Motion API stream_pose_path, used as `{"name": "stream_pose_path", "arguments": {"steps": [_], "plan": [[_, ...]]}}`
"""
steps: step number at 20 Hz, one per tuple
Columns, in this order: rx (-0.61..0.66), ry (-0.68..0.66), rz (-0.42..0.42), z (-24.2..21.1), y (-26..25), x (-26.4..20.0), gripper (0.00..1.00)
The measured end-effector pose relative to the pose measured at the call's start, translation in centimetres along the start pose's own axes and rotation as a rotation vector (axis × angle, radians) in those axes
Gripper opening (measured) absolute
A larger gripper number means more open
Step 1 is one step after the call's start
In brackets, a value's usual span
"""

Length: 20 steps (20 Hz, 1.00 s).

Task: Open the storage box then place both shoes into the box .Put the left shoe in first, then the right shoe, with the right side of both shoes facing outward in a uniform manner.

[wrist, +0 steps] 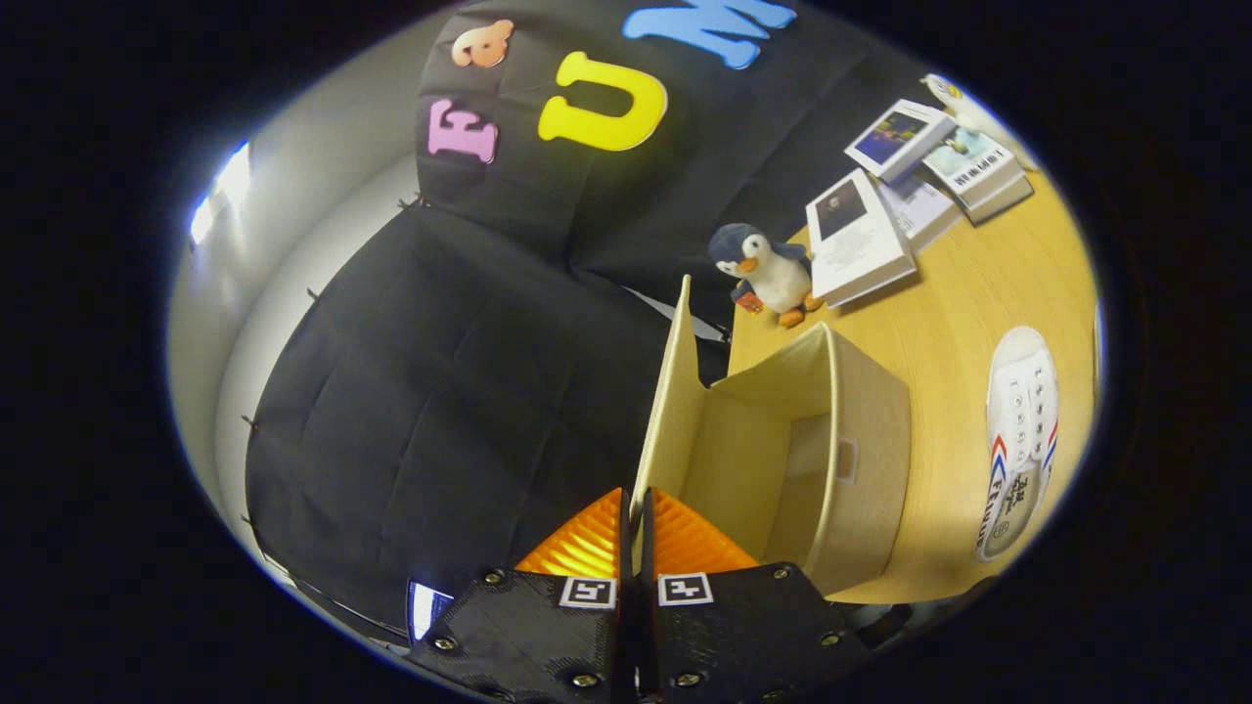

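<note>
My claw (634,523) has its two orange fingers (585,543) pinched together on the edge of the box lid (670,391), which runs straight ahead from between the tips and stands up on edge. Both fingers look pressed against the thin panel, one on each side, so I read this as a firm pinch on the lid rather than an empty close.

Just right of the fingers, the storage box (866,460) sits open on the wooden table (939,323). I can see its pale inner walls and part of the floor, and nothing lies in it as far as I can tell; the bottom nearest me is hidden by the near wall and my right finger.

So my judgement: the opening step is done or nearly done, with the lid swung up and in my grip. Neither shoe is in yet. One white shoe (1019,440) lies on the table to the right of the box, apart from it, laces showing. I cannot tell from here whether it is the left or right one.

Farther ahead, beyond the box, a toy penguin (768,269) stands beside a spread of books (861,240).
</note>
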<state>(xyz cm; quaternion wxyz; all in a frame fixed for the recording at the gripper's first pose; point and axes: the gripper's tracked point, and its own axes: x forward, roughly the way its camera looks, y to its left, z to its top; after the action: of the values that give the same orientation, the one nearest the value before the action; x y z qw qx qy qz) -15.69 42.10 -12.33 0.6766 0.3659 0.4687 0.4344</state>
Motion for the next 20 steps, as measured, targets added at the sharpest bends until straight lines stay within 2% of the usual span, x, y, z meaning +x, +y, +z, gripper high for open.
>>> {"name": "stream_pose_path", "arguments": {"steps": [5,13,14,15,18,19,20], "plan": [[-0.157,0.033,0.011,-0.6,5.1,4.6,0.01],[-0.356,0.117,0.014,-4.6,10.5,14.0,0.02],[-0.381,0.136,0.012,-5.4,10.7,15.0,0.12],[-0.409,0.152,0.003,-6.2,10.8,16.2,0.12],[-0.503,0.161,-0.049,-6.6,9.8,17.9,0.32],[-0.512,0.162,-0.044,-6.4,9.9,17.8,0.33],[-0.517,0.158,-0.062,-5.9,9.4,17.8,0.55]]}}
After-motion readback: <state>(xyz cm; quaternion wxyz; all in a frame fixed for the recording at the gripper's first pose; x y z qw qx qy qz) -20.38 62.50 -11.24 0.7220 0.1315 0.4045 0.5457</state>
